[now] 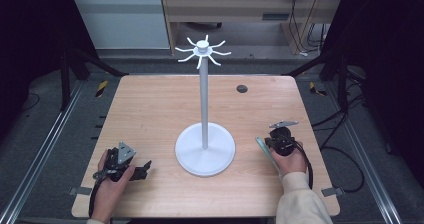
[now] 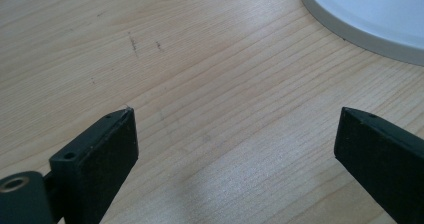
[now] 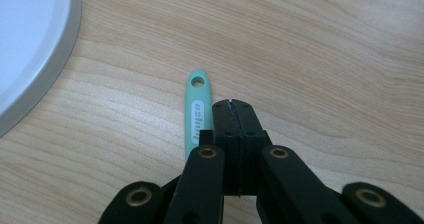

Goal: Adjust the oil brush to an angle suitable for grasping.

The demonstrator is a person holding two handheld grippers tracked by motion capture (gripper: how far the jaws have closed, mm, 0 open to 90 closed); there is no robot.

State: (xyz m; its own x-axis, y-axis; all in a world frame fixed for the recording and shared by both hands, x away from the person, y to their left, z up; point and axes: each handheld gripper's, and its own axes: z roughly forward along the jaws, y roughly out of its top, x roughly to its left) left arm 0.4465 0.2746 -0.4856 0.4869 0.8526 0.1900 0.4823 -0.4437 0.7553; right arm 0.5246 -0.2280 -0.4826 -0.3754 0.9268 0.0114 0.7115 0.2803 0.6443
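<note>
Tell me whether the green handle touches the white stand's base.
Apart. The right gripper view shows bare wood between the green handle and the base; the high view shows the same gap.

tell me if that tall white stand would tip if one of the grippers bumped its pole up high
Probably not easily: the white stand sits on a wide round base flat on the table, which should resist tipping. Still, its pole is tall and thin with hooks at the top, so a high push gets leverage and might rock it.

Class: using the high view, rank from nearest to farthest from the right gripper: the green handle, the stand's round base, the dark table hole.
From the right gripper:
1. Green handle, right beside it.
2. Round base, table centre.
3. Table hole, far edge.
</note>
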